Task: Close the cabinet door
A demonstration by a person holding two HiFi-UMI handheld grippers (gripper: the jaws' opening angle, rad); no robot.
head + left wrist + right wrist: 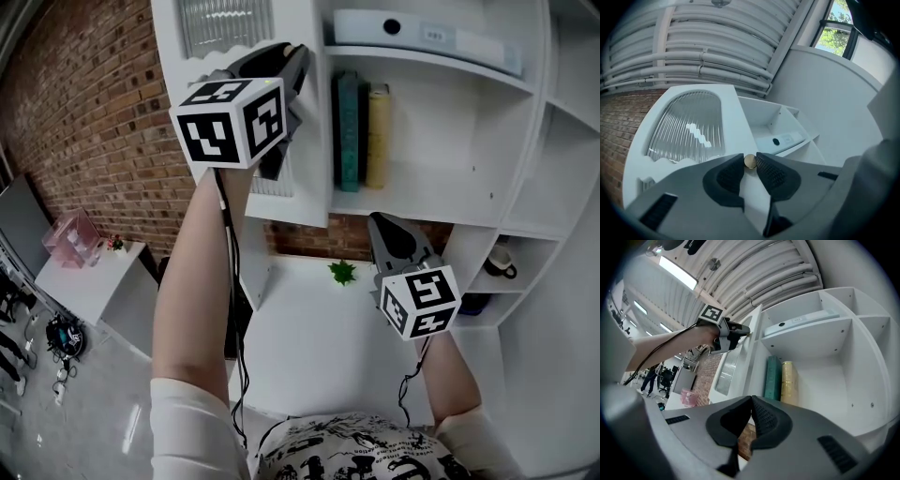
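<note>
The white cabinet door (689,126) with a ribbed glass pane stands open at an angle to the shelves. My left gripper (750,165) is shut on its small brass knob (750,161), pinched between the two black pads. In the head view the left gripper (296,58) is raised against the door (225,28); the knob is hidden there. My right gripper (380,221) hangs lower, under the book shelf, shut with nothing in it. Seen along its own jaws, the right gripper (751,404) points at the shelf, with the left gripper (740,331) at the door's (736,366) edge.
A teal book (349,131) and a yellow book (377,136) stand inside the cabinet, a white box (422,37) lies on the shelf above. A mug (500,262) sits in a right-hand niche. Below are a white table (319,347) with a small plant (343,273), and a brick wall (84,122).
</note>
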